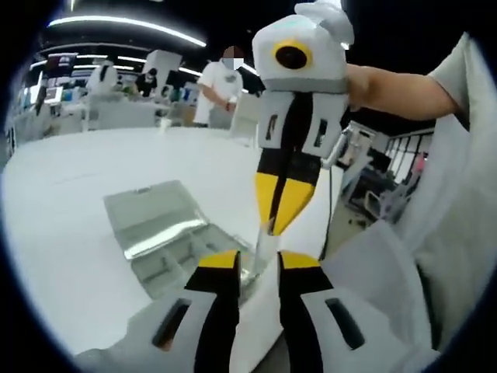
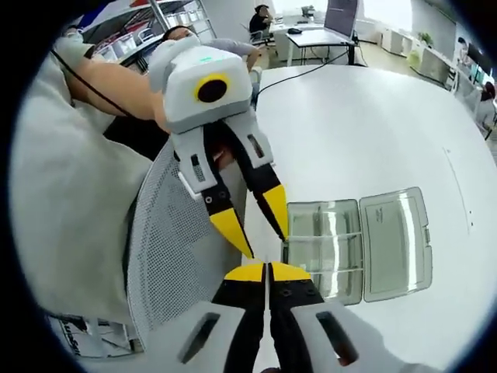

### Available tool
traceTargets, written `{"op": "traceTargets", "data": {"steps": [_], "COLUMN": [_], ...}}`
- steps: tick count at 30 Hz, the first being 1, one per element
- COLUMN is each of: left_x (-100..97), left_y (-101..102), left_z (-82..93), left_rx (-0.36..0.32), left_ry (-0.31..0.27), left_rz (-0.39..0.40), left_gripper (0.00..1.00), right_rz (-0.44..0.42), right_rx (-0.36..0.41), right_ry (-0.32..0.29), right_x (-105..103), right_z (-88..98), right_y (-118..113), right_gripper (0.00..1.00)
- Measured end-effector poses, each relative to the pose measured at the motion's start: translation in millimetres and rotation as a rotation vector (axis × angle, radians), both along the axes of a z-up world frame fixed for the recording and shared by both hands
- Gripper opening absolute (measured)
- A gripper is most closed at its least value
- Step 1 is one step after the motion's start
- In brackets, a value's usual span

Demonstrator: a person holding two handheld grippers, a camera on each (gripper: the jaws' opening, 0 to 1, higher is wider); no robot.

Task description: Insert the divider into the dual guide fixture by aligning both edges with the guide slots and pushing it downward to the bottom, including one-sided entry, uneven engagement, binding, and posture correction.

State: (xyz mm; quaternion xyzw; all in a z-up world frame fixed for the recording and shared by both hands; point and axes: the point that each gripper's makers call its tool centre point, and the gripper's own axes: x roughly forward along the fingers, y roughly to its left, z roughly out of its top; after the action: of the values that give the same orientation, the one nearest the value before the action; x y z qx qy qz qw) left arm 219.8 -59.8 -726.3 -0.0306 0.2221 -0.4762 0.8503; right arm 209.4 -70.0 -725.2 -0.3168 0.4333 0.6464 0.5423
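Observation:
A clear plastic compartment box [image 1: 151, 221] lies open on the white table [image 1: 93, 171], its lid folded out flat. My right gripper [image 1: 273, 227] points down from above. It is shut on a thin clear divider [image 1: 261, 250] that hangs over the box's near corner. My left gripper [image 1: 258, 260] stands open with a jaw on either side of the divider's lower part. In the right gripper view my right gripper [image 2: 269, 270] shows its jaws pressed together. There my open left gripper [image 2: 262, 239] reaches in from the upper left, beside the box [image 2: 322, 249] and its lid [image 2: 392, 241].
The table's near edge runs close below the box, with a grey mesh chair back [image 2: 171, 249] just off it. A black cable [image 2: 311, 70] crosses the far side of the table. Another person [image 1: 217, 89] stands in the background, beyond the table.

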Motion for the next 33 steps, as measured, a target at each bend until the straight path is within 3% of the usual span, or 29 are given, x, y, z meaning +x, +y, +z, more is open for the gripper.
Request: {"op": "traceTargets", "data": {"steps": [3, 11, 18, 33], "left_x": [0.0, 1.4, -0.4, -3.9], "left_y": [2.9, 17.3, 31.3, 40.6], "left_z": [1.3, 6.0, -1.6, -3.5], "left_rx": [0.058, 0.109, 0.156, 0.175], "left_ry": [-0.050, -0.076, -0.062, -0.056], "left_rz": [-0.002, 0.047, 0.083, 0.122], "left_gripper": [0.22, 0.34, 0.44, 0.54], "right_rz": [-0.014, -0.032, -0.009, 0.010], "right_rx": [-0.017, -0.058, -0.087, -0.123], "right_ry": [-0.019, -0.107, -0.157, -0.201], "right_x": [6.4, 28.5, 38.3, 50.2], "right_z": [-3.3, -15.0, -25.0, -36.1], "right_y": [0.7, 3.0, 7.0, 9.6], "right_gripper": [0.00, 0.00, 0.00, 0.00]}}
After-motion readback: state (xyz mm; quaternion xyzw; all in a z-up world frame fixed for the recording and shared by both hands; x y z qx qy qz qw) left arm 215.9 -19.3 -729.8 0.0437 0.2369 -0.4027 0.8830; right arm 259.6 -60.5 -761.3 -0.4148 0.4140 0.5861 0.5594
